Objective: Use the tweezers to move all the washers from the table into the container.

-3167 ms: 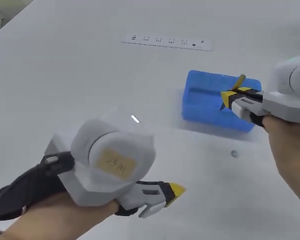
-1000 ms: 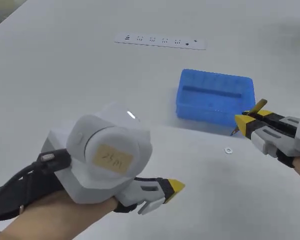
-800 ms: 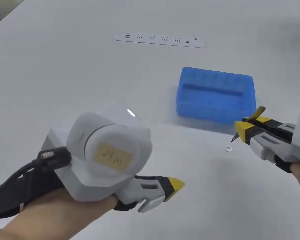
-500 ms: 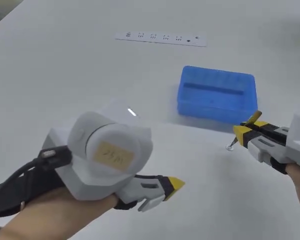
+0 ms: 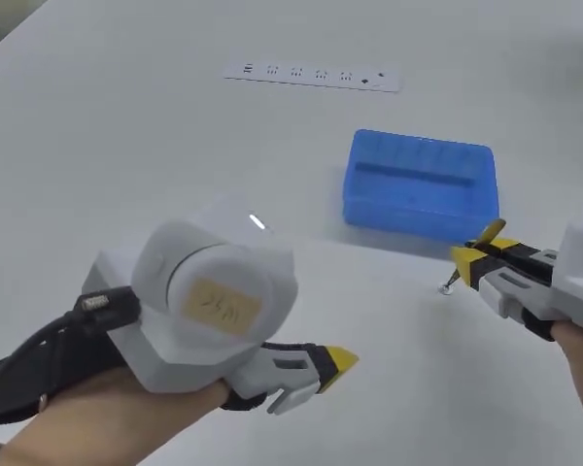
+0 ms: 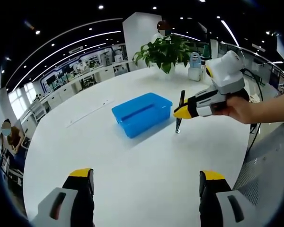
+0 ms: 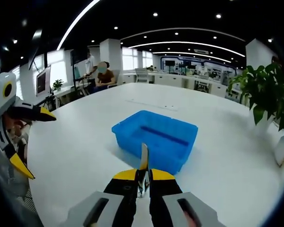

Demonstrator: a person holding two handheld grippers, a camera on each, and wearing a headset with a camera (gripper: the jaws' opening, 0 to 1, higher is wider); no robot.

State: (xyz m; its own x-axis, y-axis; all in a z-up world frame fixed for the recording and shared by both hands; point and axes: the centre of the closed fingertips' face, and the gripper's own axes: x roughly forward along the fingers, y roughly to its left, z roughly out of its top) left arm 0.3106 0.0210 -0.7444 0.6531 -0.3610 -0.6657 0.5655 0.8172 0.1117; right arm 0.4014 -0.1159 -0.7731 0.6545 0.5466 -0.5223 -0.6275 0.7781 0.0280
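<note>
A blue container point(image 5: 420, 184) stands on the white table point(image 5: 175, 146). Just in front of its near right corner lies a small metal washer point(image 5: 446, 288). My right gripper point(image 5: 463, 258) is shut on gold-topped tweezers point(image 5: 489, 233), held steeply, with their tip down at the washer. I cannot tell whether the tip holds it. In the right gripper view the jaws pinch the tweezers point(image 7: 143, 163) in front of the container point(image 7: 156, 135). My left gripper point(image 6: 144, 177) is open with nothing in it, and it hovers at the lower left point(image 5: 321, 381). From there I see the tweezers point(image 6: 180, 111) and the container point(image 6: 142, 113).
A white power strip point(image 5: 311, 76) lies at the far side of the table. A potted plant point(image 6: 165, 49) stands beyond the container in the left gripper view. A person point(image 7: 102, 75) sits at a distant desk.
My right gripper has come from above the container toward me and down to the table. The tweezers' tip has reached the washer. The left gripper has stayed put.
</note>
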